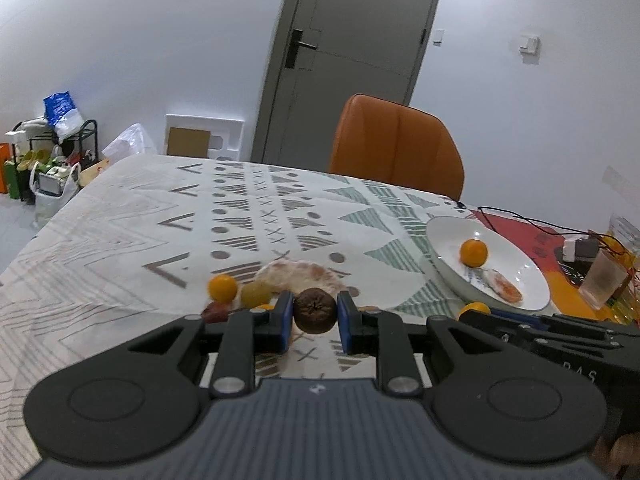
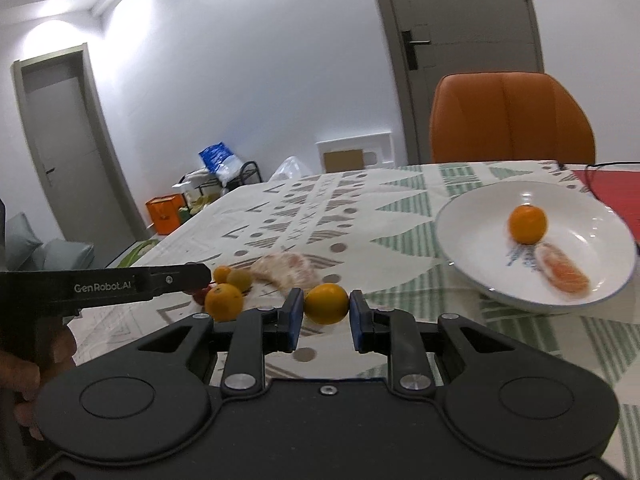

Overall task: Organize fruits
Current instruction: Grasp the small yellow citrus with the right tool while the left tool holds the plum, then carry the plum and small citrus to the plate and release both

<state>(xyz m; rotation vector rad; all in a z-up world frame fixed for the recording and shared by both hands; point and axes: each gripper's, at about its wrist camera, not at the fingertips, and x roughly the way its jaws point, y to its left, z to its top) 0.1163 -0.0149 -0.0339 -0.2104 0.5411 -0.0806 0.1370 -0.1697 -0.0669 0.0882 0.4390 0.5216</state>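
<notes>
The white plate (image 2: 480, 276), at 3 o'clock of the fruit pile, already holds one orange (image 2: 527, 224) and a peeled segment (image 2: 562, 267). The right gripper (image 2: 326, 313) is clamped on a yellow-orange fruit (image 2: 326, 303), the left gripper (image 1: 315, 314) on a brown wrinkled fruit (image 1: 315, 310). Several fruits (image 2: 225, 301) are left on the surface (image 2: 280, 208), I judge.

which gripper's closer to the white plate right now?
Right. The right gripper, holding an orange fruit, sits just left of the white plate; the left gripper, holding a brown fruit, is farther left.

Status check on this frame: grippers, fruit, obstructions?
Left gripper shut on brown fruit. Right gripper shut on orange. White plate holds two pieces; nothing seen blocking it.
</notes>
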